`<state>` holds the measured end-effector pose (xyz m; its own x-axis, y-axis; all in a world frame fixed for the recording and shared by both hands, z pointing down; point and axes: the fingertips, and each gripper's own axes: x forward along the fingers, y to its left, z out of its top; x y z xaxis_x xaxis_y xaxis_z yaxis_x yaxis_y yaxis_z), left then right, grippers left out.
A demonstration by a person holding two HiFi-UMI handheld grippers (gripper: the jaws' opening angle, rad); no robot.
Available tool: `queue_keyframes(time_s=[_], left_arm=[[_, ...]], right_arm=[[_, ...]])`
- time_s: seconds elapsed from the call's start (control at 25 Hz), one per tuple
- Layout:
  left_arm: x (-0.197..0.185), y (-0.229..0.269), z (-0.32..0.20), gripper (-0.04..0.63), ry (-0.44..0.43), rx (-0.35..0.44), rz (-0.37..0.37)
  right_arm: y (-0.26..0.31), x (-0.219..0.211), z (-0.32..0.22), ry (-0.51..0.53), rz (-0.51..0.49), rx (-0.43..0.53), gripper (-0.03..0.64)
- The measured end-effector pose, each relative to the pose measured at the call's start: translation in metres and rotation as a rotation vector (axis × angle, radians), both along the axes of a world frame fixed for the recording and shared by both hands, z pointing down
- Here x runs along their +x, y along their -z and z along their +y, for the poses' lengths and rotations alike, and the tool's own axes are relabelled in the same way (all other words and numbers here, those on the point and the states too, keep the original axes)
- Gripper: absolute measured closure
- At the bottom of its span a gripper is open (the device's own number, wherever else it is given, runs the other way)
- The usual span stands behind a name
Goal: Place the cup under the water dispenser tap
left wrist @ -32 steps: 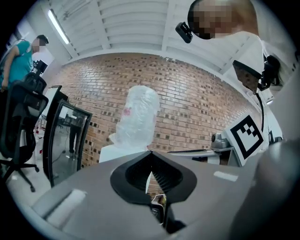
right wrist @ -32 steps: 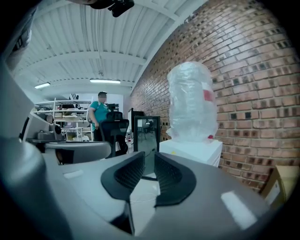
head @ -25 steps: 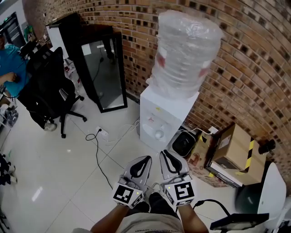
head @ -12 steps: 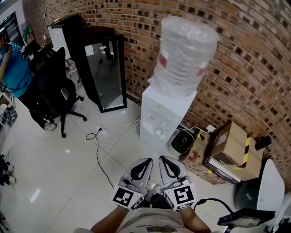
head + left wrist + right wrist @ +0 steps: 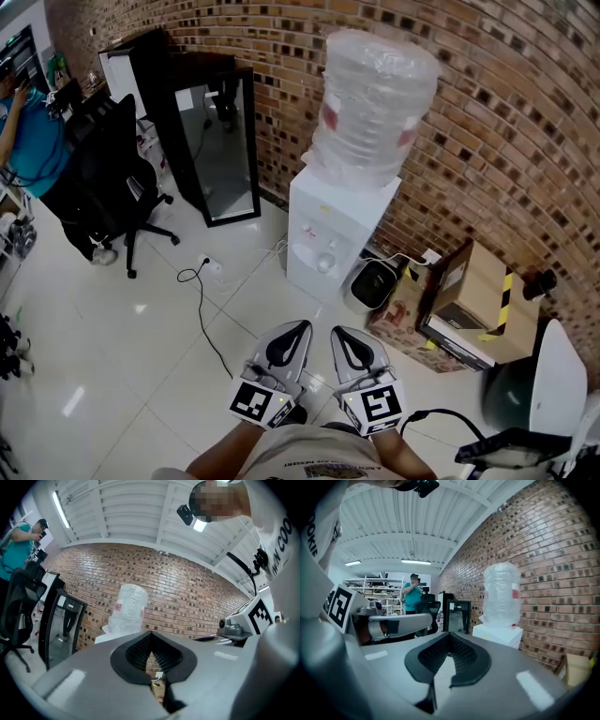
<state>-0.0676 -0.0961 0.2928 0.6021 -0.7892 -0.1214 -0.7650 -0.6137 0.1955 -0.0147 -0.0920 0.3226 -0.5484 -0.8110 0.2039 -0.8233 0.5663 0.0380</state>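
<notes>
Water dispenser [image 5: 330, 234]: one, white, against the brick wall [image 5: 487, 112], one wrapped bottle [image 5: 370, 94] on top; taps too small to make out. Grippers: two, left gripper [image 5: 292, 330] and right gripper [image 5: 345, 334], jaws together, empty. Person [image 5: 23, 131]: one, cut off at the frame edge.

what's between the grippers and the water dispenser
Just bare tile floor, as the head view shows. A cable runs off to the left, and a black box sits right of the dispenser.
</notes>
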Motion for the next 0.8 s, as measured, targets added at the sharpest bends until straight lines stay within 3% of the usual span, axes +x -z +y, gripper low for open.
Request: queue_keyframes(time_s=[0.44, 0.8], left_arm=[[0.055, 0.003, 0.069, 0.612, -0.022, 0.004, -0.006], [0.084, 0.003, 0.15, 0.612, 0.023, 0.012, -0.033]], right_arm=[[0.002, 0.048, 0.074, -0.017, -0.015, 0.01, 0.611], [0.001, 0.071, 0.153, 0.038, -0.047, 0.021, 0.611]])
